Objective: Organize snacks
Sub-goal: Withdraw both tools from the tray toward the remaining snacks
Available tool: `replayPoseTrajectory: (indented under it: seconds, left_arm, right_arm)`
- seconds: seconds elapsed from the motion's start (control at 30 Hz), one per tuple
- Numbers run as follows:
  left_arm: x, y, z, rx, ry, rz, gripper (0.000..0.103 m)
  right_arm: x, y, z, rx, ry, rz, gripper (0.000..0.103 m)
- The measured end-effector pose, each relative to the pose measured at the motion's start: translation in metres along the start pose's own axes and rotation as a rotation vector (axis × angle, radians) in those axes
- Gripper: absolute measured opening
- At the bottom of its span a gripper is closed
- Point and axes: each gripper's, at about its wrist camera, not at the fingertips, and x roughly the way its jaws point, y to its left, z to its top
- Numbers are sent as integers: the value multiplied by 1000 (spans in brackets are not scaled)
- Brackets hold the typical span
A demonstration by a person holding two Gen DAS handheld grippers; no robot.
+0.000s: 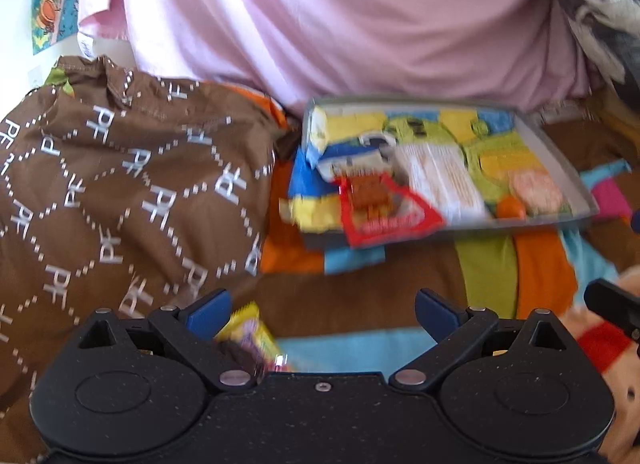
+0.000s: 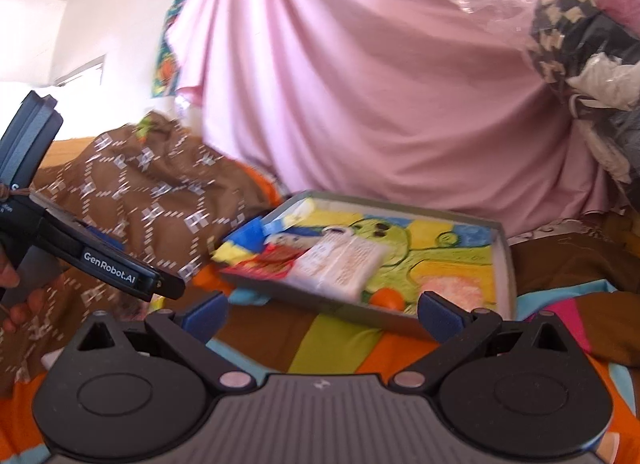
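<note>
Reading "GenRobot.AI" on the left gripper (image 2: pixel 168 288); tray (image 2: pixel 505 260) snack labels seemingly blurred.

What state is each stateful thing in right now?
Left gripper: open, holding nothing.
Right gripper: open, empty.
Shallow grey cardboard box: open, no lid.
Red snack packet: overhanging the box's near edge.
Yellow snack packet: outside the box, by the left gripper's finger.

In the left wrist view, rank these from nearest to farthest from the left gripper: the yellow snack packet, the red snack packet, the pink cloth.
Measured from the left gripper:
1. Yellow snack packet, just beside its left finger, low in the view.
2. Red snack packet, at the near left corner of the tray, hanging over the edge.
3. Pink cloth, draped behind the tray at the back.
</note>
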Motion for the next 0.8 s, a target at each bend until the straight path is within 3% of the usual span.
replayPoseTrajectory:
  seconds: [0.3, 0.8]
  left_arm:
    - [-21, -6, -31, 125, 63, -57, 98]
    - [-36, -24, -73, 336, 159, -180, 98]
  right_arm:
    - [-24, 20, -12, -78, 56, 110, 103]
    - [-28, 31, -47, -102, 276, 232, 103]
